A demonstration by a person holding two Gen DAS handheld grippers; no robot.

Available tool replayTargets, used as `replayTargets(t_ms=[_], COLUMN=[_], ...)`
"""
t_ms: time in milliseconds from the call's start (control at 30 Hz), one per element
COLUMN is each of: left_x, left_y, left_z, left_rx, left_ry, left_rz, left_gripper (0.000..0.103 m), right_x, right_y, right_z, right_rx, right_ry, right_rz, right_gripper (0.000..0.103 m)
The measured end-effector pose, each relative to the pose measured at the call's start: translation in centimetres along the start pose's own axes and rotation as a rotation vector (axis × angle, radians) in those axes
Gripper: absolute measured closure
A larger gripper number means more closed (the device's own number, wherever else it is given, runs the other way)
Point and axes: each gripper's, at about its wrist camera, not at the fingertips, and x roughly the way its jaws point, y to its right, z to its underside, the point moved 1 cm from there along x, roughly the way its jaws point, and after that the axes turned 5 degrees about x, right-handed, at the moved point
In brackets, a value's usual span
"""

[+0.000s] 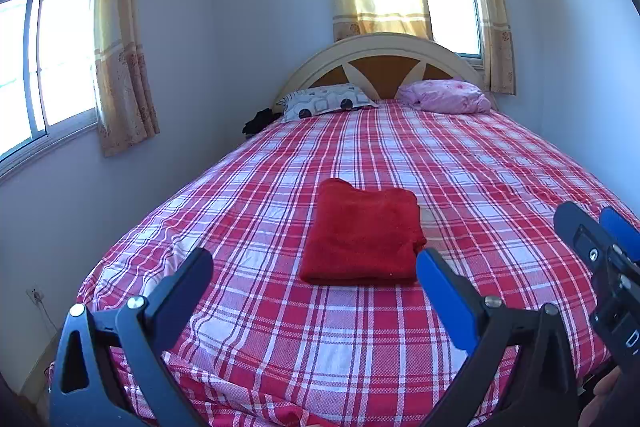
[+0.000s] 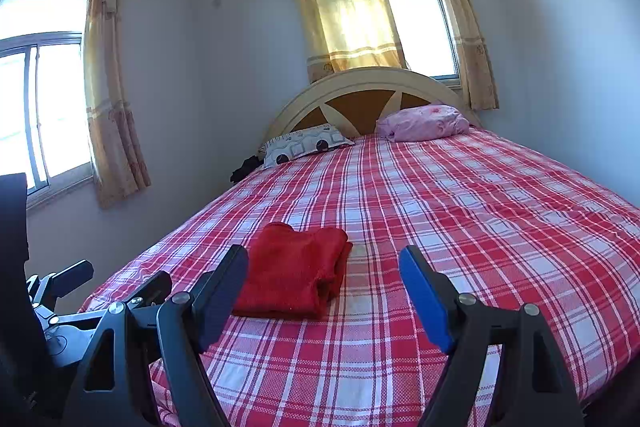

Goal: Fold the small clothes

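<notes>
The left gripper [image 1: 314,263] hovers with fingers wide and empty just short of a folded red cloth [image 1: 362,233] on the plaid bed [image 1: 500,163]. The right gripper [image 2: 324,269], equally wide and empty, waits beside it. Judged nearly done: press edges square, without dragging the layers.

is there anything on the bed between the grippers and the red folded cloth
Nothing visible. The red folded cloth lies alone on the plaid bedspread, with only bare sheet between it and the open left gripper and open right gripper. The pillows sit far behind it.
</notes>
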Motion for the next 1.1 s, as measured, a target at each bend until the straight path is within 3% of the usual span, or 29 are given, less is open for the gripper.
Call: replayTargets(t_ms=[1100], left_x=[0.77], left_y=[0.01], left_z=[0.10], left_rx=[-0.005], left_ry=[-0.028], left_rz=[0.012], left_gripper=[0.000], right_x=[0.66], right_y=[-0.06], right_z=[0.67], right_rx=[0.015], right_ry=[-0.023], right_rz=[0.012], right_gripper=[0.024])
